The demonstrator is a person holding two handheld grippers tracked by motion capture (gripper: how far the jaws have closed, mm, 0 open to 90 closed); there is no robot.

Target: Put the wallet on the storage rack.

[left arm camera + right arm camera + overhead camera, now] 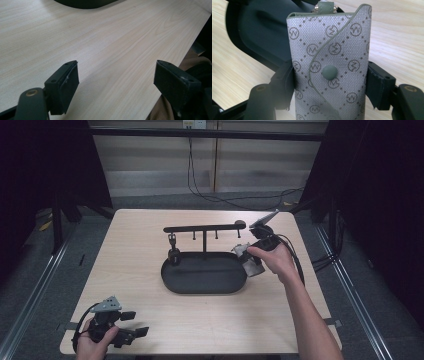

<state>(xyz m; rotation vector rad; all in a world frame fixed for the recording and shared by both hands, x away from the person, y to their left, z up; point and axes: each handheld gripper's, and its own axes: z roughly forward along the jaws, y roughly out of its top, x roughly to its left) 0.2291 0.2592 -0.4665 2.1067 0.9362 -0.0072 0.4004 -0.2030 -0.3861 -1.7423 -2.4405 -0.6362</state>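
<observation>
A grey key pouch [329, 45] with a monogram pattern and a snap button stands upright between the jaws of my right gripper [329, 83], which is shut on its sides. In the high view the right gripper [250, 257] holds the pouch [254, 268] at the right end of the black oval tray [204, 287]. A black rack [202, 227] with several hooks rises from the tray's far side. A small dark item [173, 252] hangs from its left hook. My left gripper [135, 324] rests at the table's near left corner, open and with nothing in it [116, 67].
The wooden table [150, 310] runs wide around the tray. The table's near edge [175, 65] lies just right of the left jaws, with brown cloth [162, 110] below it. The dark tray [262, 30] sits right behind the pouch. Cables [200, 190] trail on the floor beyond the table.
</observation>
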